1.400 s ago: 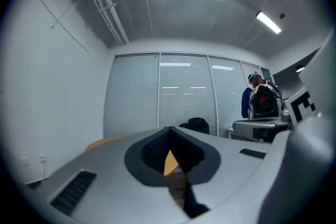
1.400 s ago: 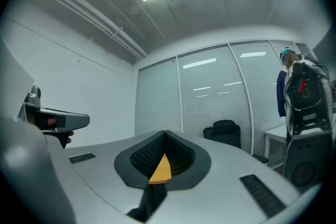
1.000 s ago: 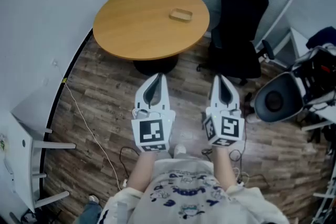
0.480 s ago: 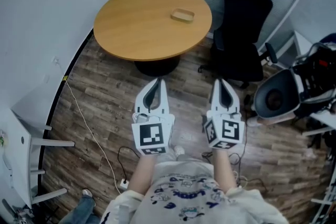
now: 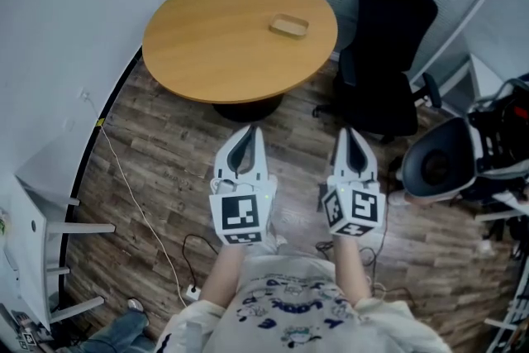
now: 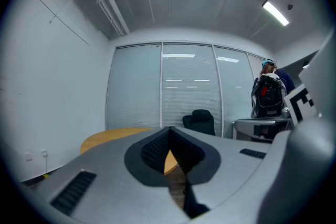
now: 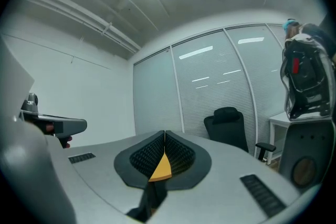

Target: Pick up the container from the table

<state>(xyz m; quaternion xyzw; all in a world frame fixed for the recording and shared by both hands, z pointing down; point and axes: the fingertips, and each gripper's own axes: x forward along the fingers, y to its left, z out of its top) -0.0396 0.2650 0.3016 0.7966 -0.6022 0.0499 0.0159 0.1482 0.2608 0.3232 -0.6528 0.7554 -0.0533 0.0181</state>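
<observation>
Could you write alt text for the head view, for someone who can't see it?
Seen from above, a person holds the left gripper and right gripper side by side, both shut and empty, over a wood floor. Ahead stands a round wooden table with a small tan container on it, a black office chair to its right.

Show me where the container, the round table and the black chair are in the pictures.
container (image 5: 288,26), head view, middle of its top.
round table (image 5: 207,37), head view, bare wood left of the container.
black chair (image 5: 397,8), head view, on its backrest.
</observation>
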